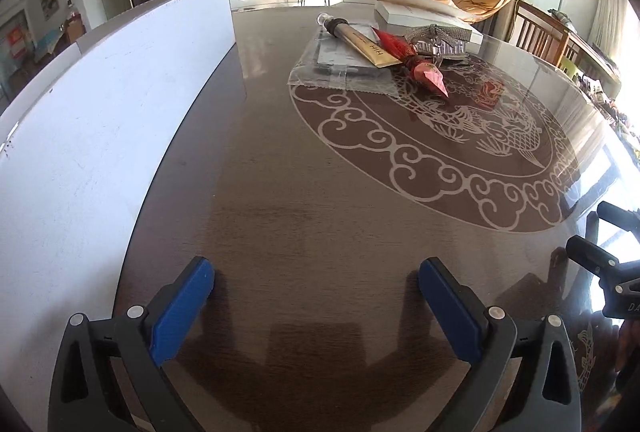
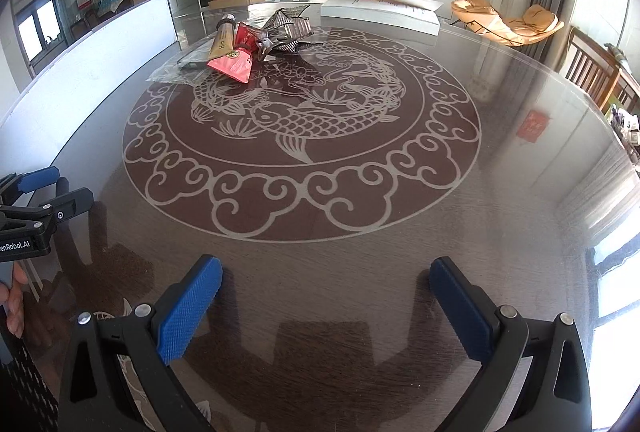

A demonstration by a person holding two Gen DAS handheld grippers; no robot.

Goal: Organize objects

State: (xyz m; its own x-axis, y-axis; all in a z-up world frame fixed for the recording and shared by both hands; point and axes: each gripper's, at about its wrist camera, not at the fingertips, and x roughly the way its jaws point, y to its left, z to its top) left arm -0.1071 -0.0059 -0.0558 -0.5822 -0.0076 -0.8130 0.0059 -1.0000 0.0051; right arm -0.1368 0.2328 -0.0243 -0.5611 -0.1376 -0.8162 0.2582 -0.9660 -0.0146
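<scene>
Both grippers, left gripper (image 1: 316, 286) and right gripper (image 2: 326, 282), hover with jaws released and empty above the tabletop (image 2: 360, 252). Far ahead of the jaws lies one pile: one gold tube (image 1: 362, 42), one red packet (image 2: 234, 66), one clear bag (image 1: 336, 70), one silvery basket (image 2: 290, 28).

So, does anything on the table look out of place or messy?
Yes. The gold tube, red packet and a silver item lie crisscrossed in a heap on a clear bag at the far side.

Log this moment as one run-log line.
phase: not started | left gripper: open, empty | right gripper: open, empty | pile of objects: untouched at far side of table | white box: left of table
</scene>
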